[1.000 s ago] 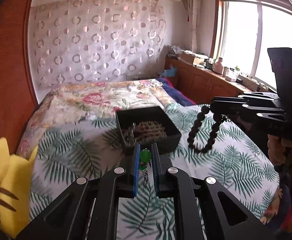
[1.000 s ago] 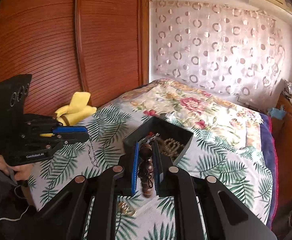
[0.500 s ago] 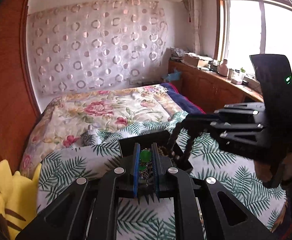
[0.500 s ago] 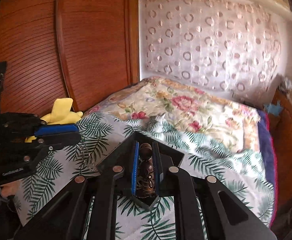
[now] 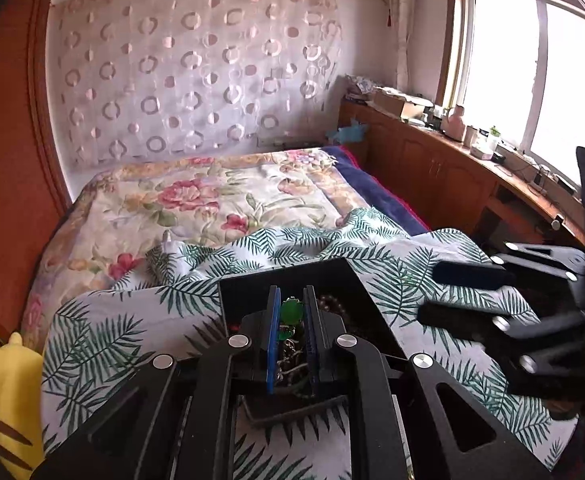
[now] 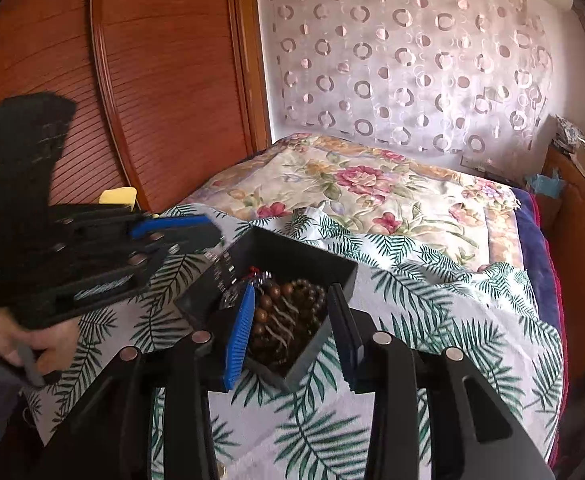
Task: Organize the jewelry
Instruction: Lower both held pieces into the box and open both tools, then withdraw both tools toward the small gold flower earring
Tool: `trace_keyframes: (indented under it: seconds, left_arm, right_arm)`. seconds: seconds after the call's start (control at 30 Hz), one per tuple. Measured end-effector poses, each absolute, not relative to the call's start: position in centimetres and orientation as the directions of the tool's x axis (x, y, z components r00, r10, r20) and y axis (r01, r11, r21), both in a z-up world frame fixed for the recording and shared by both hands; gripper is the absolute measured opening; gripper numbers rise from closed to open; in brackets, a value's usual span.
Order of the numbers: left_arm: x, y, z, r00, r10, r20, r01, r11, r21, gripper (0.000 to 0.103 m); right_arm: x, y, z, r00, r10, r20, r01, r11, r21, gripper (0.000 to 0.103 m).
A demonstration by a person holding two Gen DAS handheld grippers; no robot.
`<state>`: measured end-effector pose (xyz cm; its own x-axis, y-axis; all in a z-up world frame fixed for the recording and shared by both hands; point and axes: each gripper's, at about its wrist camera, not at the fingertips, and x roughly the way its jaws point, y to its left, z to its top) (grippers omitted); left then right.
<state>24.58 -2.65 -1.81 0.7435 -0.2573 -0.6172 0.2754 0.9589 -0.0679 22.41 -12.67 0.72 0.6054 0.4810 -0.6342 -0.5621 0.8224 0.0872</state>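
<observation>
A black jewelry box (image 5: 312, 276) (image 6: 276, 252) sits on the palm-leaf cloth on the bed. My left gripper (image 5: 291, 320) is shut on a green-stone chain necklace (image 5: 291, 312) and holds it over the box; its silver chain (image 6: 224, 268) hangs at the box's left wall in the right wrist view. My right gripper (image 6: 290, 320) is open over the box, and the brown bead bracelet (image 6: 280, 312) lies inside it among other jewelry. The right gripper also shows in the left wrist view (image 5: 464, 294), open and empty.
A yellow plush toy (image 5: 0, 392) lies at the bed's left edge by the wooden wardrobe (image 6: 132, 80). A floral bedspread (image 5: 212, 200) covers the far bed. A wooden counter (image 5: 472, 168) with clutter runs under the window on the right.
My right gripper opened and let the brown bead bracelet drop into the box. My left gripper moved forward with the green necklace to hang over the box.
</observation>
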Motion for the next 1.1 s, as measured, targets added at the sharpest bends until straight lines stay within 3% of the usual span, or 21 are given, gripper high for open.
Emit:
trace_keyframes:
  seconds: [0.07,0.1,0.13,0.17,0.23,0.3,0.5,0.87,0.93,1.1]
  left_arm:
    - [24.8,-3.0,-2.0,0.744,-0.255,-0.618,0.277,0.959,-0.062,0.01]
    - [24.9,-3.2,-2.1,0.746,-0.251,-0.617,0.276,0.96,-0.057,0.015]
    - [24.9,-3.3,-2.1,0.75,-0.24,-0.616,0.269,0.962,-0.048,0.025]
    - [24.9,-3.4,-2.0,0.754,-0.236,-0.613,0.267,0.963,-0.042,0.044]
    - [24.5,-3.6,-2.0,0.766,-0.225,-0.603,0.266,0.964,-0.021,0.054]
    - [23.9,-3.7,-2.1,0.775,-0.211,-0.595,0.261,0.965,-0.001,0.074]
    - [21.0,-3.2,-3.1,0.788,-0.23,-0.572,0.278,0.96,-0.003,0.095]
    - [15.0,-1.6,-7.7,0.734,-0.281,-0.618,0.319,0.946,-0.051,0.095]
    - [14.1,-1.3,-8.4,0.725,-0.278,-0.631,0.312,0.948,-0.059,0.095]
    - [12.5,-0.4,-9.6,0.703,-0.275,-0.655,0.3,0.951,-0.077,0.095]
  right_arm:
    - [21.5,-13.0,0.3,0.606,0.479,-0.636,-0.562,0.823,0.084,0.041]
    - [21.4,-13.2,0.2,0.605,0.478,-0.636,-0.562,0.823,0.084,0.041]
    - [21.0,-13.2,0.0,0.605,0.476,-0.638,-0.56,0.824,0.084,0.041]
    - [20.6,-13.3,-0.3,0.606,0.475,-0.638,-0.559,0.825,0.083,0.041]
    - [19.9,-13.5,-0.5,0.607,0.478,-0.635,-0.559,0.825,0.086,0.041]
    - [19.1,-14.1,-0.9,0.606,0.483,-0.632,-0.556,0.826,0.098,0.041]
    - [16.2,-14.7,-2.9,0.576,0.501,-0.646,-0.568,0.814,0.124,0.041]
    - [11.8,-12.5,-7.6,0.469,0.488,-0.737,-0.642,0.761,0.095,0.04]
    - [11.3,-11.9,-8.0,0.448,0.493,-0.746,-0.663,0.743,0.092,0.027]
    - [11.1,-10.7,-8.4,0.428,0.491,-0.759,-0.688,0.722,0.078,0.02]
